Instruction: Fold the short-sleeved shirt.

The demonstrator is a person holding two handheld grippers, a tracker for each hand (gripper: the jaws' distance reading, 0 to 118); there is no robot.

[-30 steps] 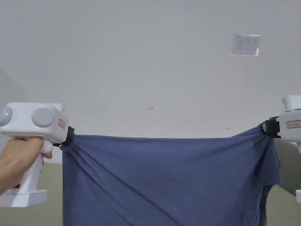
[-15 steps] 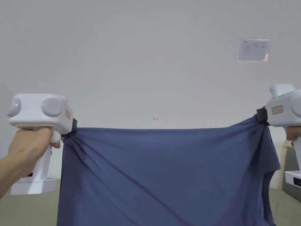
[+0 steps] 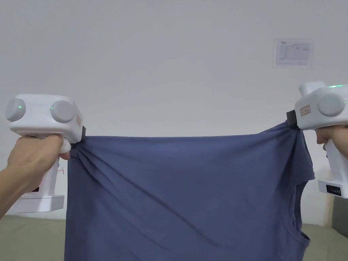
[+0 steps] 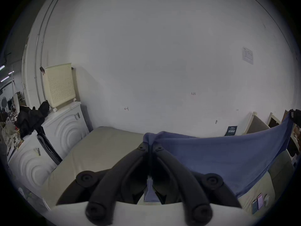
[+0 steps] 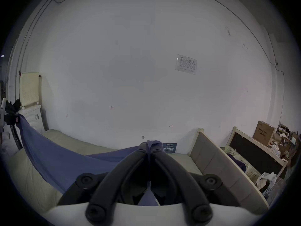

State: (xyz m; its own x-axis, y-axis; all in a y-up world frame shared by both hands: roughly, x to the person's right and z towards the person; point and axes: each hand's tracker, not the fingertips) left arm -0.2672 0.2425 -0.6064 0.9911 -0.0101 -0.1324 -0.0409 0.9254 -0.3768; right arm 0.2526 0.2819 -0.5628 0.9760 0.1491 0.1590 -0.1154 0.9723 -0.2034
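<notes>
Shirt [image 3: 183, 193] hangs in the air in front of me, stretched wide between my two claws above the bed [image 4: 104, 146], its top edge nearly straight and the body dropping out of the head view. The left claw [image 4: 149, 145] is clenched on one upper corner; in its own view both jaws pinch a bunched wad of blue cloth. The right claw [image 5: 149, 145] is likewise clamped on the opposite corner, with cloth pushed up between its tips. From the head view a sleeve or armhole curve shows low on the right side, so I judge I am holding it sideways or by the hem, though I cannot tell for sure.

I read the cloth as a light, thin, soft knit: it fans into diagonal creases from each pinch and sags very little under tension. It has no stiffness of its own, so it will collapse wherever I slacken. It does not look slippery, but a small pinch of thin jersey may creep out if I tug hard. Corners and seams are the best holds, since the doubled fabric there gives the jaws more to bite; the open middle would only bunch.
</notes>
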